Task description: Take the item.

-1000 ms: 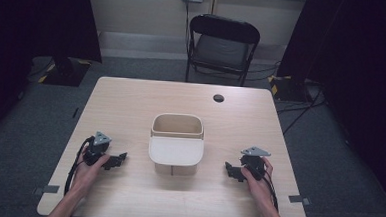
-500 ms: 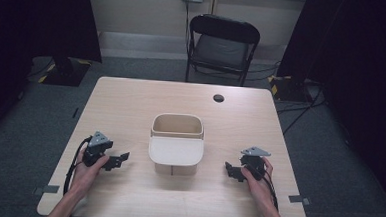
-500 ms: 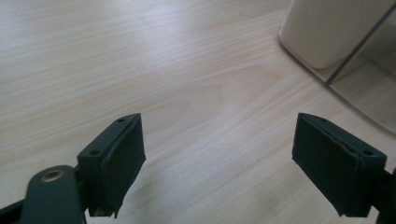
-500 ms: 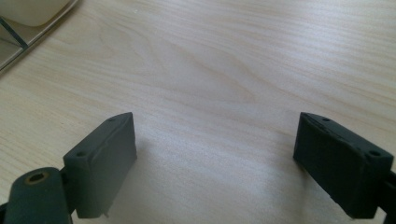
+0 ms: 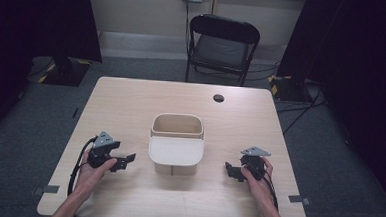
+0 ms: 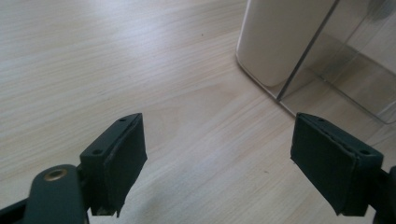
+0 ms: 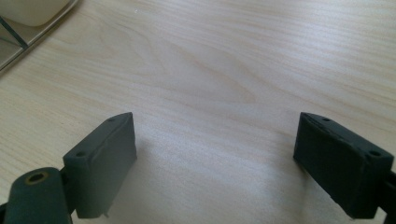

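The cream bin [image 5: 176,145] stands mid-table [image 5: 131,100], untouched, so the work looks barely begun. The left gripper [image 5: 126,160] and right gripper [image 5: 232,170] flank it, apart from it. The left's jaws, just closing slightly, remain spread and empty; the right's are spread too.

A beige bin [image 5: 176,146] is standing mid-counter [image 5: 131,100], blocking the straight path between both tools. Bare wood is lying open all around it.

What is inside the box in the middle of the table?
The box looks empty near its far wall; its pale lid or flap covers the front part, so what lies there is hidden.
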Demonstrator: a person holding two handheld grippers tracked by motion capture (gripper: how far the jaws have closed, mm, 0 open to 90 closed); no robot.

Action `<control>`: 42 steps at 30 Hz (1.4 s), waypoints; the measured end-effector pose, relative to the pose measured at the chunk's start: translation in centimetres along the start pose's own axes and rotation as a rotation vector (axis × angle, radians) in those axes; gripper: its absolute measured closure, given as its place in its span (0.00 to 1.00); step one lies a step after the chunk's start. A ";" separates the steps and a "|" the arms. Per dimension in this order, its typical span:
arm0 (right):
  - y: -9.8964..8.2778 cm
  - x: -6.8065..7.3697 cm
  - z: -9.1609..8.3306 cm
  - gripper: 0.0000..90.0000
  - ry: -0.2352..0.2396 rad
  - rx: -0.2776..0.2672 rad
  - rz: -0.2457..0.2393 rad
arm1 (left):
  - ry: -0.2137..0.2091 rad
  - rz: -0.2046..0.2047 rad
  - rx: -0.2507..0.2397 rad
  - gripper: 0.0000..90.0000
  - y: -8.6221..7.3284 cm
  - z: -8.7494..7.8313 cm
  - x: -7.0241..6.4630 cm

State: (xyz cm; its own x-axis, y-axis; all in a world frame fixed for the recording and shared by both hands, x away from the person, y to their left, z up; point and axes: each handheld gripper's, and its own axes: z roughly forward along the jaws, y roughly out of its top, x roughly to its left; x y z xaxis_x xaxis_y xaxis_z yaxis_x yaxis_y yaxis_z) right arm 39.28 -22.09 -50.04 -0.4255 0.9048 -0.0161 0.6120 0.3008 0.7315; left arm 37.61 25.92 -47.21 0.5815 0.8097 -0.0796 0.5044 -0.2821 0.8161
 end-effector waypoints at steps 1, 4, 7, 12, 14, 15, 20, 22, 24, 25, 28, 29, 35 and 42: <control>0.0 0.0 0.0 0.14 0.000 0.000 0.000 | -0.004 0.000 -0.005 0.20 0.0 0.0 -0.1; 0.0 0.0 0.0 0.14 0.000 0.000 0.000 | -0.015 0.009 -0.007 0.19 0.2 0.0 -0.4; 0.0 0.0 0.0 0.14 0.001 -0.001 0.000 | -0.028 0.007 -0.020 0.19 0.3 0.0 -0.8; 0.0 0.0 0.0 0.14 0.000 0.000 0.000 | -0.048 0.018 -0.026 0.19 0.5 0.0 -1.4; 0.0 0.0 0.0 0.14 0.000 0.000 0.000 | -0.056 0.033 -0.027 0.19 0.5 0.0 -1.7; 0.0 0.0 0.0 0.14 0.000 0.000 0.000 | -0.064 0.037 -0.026 0.19 0.6 0.1 -1.8; 0.0 0.0 0.0 0.14 0.000 0.000 0.000 | -0.096 0.038 -0.020 0.20 0.7 0.2 -2.3; 0.0 0.0 0.0 0.14 0.000 0.000 0.000 | -0.113 0.030 -0.026 0.20 0.8 0.3 -2.5; 0.0 0.0 0.0 0.14 0.001 0.000 0.000 | -0.119 0.038 -0.027 0.20 0.9 0.4 -2.9; 0.0 0.0 0.0 0.14 0.000 0.000 0.000 | -0.120 0.043 -0.030 0.20 0.9 0.4 -3.0; 0.0 0.0 0.0 0.14 0.000 0.000 0.000 | -0.132 0.053 -0.025 0.20 1.0 0.5 -3.3; 0.0 0.0 0.0 0.14 0.000 0.000 0.000 | -0.140 0.051 -0.025 0.20 1.0 0.5 -3.4; 0.0 0.0 0.0 0.14 0.001 0.000 0.000 | -0.162 0.059 -0.028 0.20 1.2 0.7 -3.7; 0.0 0.0 0.0 0.14 0.001 0.000 0.000 | -0.194 0.080 -0.035 0.20 1.6 0.9 -4.4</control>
State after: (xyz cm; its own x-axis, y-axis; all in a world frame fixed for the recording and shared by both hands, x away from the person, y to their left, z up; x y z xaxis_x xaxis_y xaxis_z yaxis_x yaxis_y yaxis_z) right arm 39.28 -22.08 -50.05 -0.4257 0.9047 -0.0154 0.6119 0.3004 0.7317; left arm 36.39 21.41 -46.11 0.7322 0.6705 -0.1195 0.4315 -0.3209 0.8431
